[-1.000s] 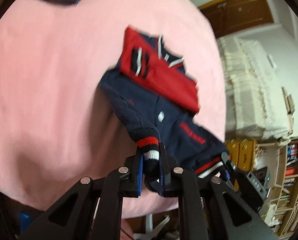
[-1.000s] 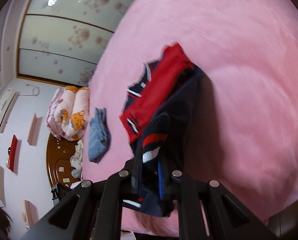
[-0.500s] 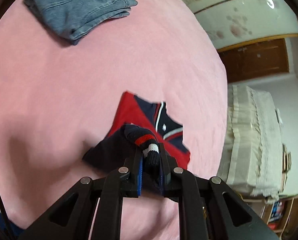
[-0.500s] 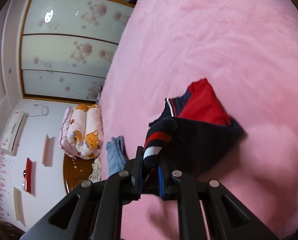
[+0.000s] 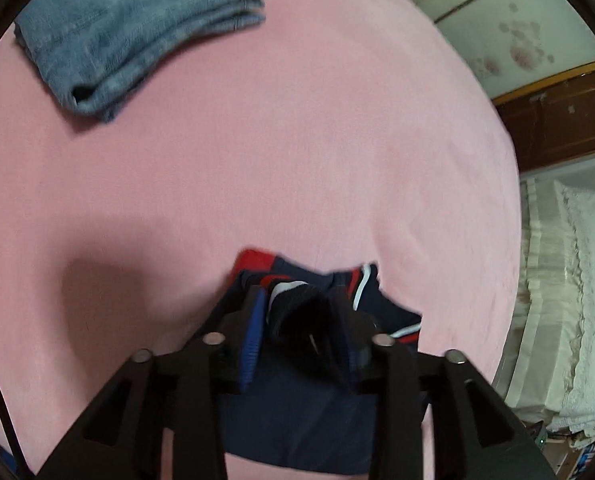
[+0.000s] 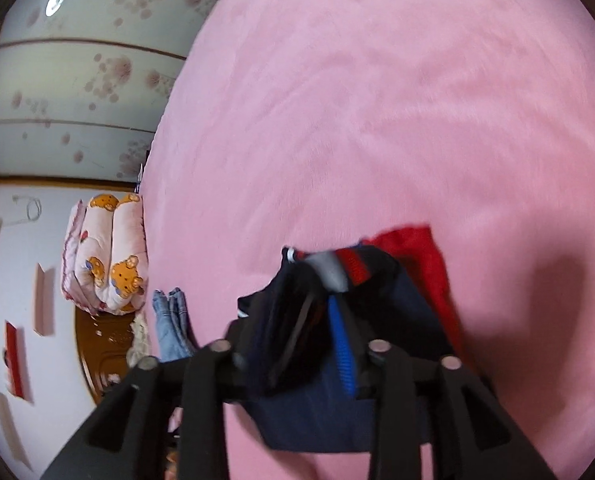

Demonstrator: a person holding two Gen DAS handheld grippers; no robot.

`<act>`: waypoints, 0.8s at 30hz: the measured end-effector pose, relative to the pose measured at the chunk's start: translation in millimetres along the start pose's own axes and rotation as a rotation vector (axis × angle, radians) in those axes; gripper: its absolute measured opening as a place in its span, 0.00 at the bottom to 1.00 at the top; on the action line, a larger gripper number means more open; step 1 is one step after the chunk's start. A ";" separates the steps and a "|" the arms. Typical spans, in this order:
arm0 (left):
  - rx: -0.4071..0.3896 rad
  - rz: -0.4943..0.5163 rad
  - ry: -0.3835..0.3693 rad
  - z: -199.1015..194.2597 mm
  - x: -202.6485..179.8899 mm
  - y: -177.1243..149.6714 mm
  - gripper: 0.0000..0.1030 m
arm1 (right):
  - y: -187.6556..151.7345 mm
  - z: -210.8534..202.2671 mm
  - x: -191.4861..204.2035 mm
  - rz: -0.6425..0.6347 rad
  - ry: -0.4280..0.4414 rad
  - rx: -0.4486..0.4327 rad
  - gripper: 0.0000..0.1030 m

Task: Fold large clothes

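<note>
Jacket (image 5: 297,412) navy-red, no legible writing; cuff between just-opening left tool (image 5: 301,312).

the left gripper (image 5: 299,312) is matte black plastic: two angular arms with cut-out openings and four round silver screw heads in a row. its fingers (image 5: 252,338) carry ribbed blue pads. the right gripper (image 6: 321,312) matches, black with silver screws and blue ribbed pads.

Right hand-held gripper (image 6: 303,304) opening around jacket hem (image 6: 337,268).
</note>
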State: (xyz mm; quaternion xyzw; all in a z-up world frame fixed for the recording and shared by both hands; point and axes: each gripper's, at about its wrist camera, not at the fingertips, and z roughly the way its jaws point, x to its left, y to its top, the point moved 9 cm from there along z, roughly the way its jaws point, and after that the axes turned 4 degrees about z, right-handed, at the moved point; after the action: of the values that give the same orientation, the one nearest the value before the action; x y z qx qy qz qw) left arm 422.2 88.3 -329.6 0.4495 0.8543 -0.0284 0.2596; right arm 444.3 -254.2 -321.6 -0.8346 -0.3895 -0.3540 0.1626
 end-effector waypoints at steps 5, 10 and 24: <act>-0.005 0.101 0.070 -10.8 10.5 -0.2 0.55 | 6.7 -11.7 -9.8 -0.064 -0.083 -0.036 0.46; 0.089 0.137 0.116 -3.1 42.8 -21.6 0.55 | -5.6 -16.4 -36.0 -0.123 -0.192 0.013 0.47; 0.206 0.200 0.087 30.0 83.2 -70.5 0.24 | -51.4 -11.4 -87.7 -0.178 -0.297 0.107 0.33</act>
State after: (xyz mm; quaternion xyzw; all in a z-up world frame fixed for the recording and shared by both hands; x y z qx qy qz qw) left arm 341.2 100.7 -407.5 0.5575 0.8082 -0.0704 0.1761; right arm 360.6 -274.3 -376.8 -0.8300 -0.5000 -0.2185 0.1155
